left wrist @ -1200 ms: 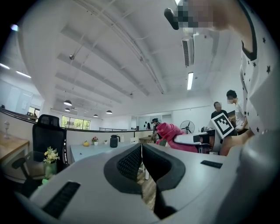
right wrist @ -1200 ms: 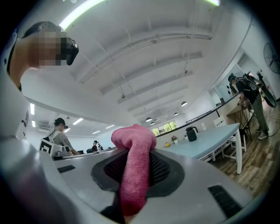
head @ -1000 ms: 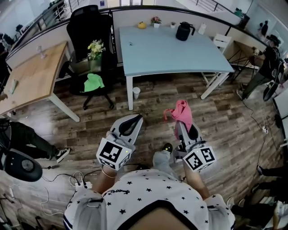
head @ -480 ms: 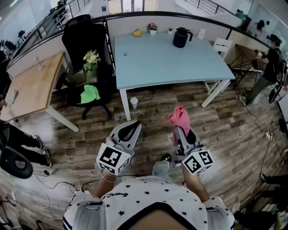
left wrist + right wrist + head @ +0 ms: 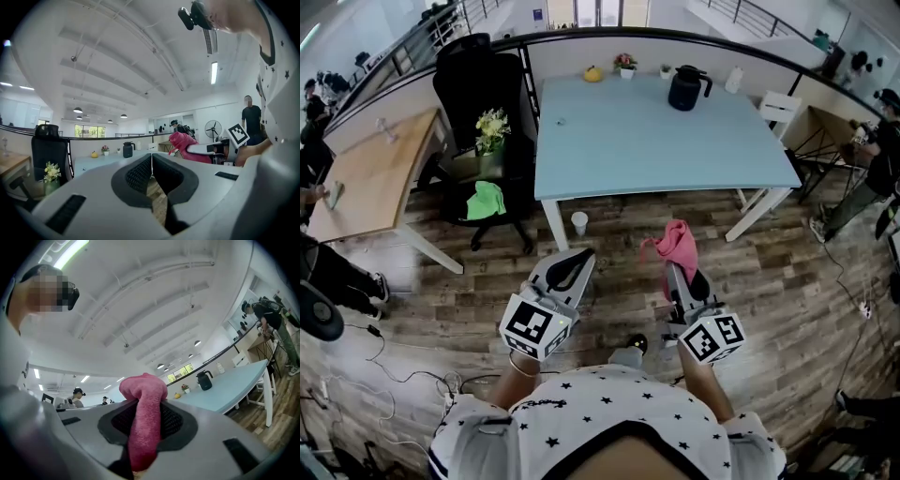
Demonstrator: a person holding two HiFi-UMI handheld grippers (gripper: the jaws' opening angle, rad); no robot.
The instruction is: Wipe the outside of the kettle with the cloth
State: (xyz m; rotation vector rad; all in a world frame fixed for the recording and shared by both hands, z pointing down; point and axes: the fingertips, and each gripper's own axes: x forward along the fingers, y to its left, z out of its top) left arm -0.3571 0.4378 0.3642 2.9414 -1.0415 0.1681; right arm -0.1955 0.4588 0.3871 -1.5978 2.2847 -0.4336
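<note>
A black kettle [image 5: 684,88] stands at the far right of the light blue table [image 5: 656,141]; it also shows small in the left gripper view as the kettle [image 5: 127,150] and in the right gripper view as the kettle [image 5: 204,379]. My right gripper [image 5: 671,262] is shut on a pink cloth [image 5: 676,244], which bulges out between the jaws as the cloth [image 5: 143,420]. My left gripper [image 5: 570,265] is shut with nothing in it, its jaws meeting at the tip [image 5: 151,161]. Both grippers hang over the wooden floor, well short of the table.
A yellow object [image 5: 593,74] and small potted plants [image 5: 625,63] sit at the table's back edge. A black office chair [image 5: 483,103] with flowers [image 5: 490,127] and a green cloth [image 5: 486,199] stands left. A white cup [image 5: 578,222] sits on the floor. People stand at the right.
The view has shifted a little nearer to the table. Both grippers keep their places before me, the pink cloth still held in the right one.
</note>
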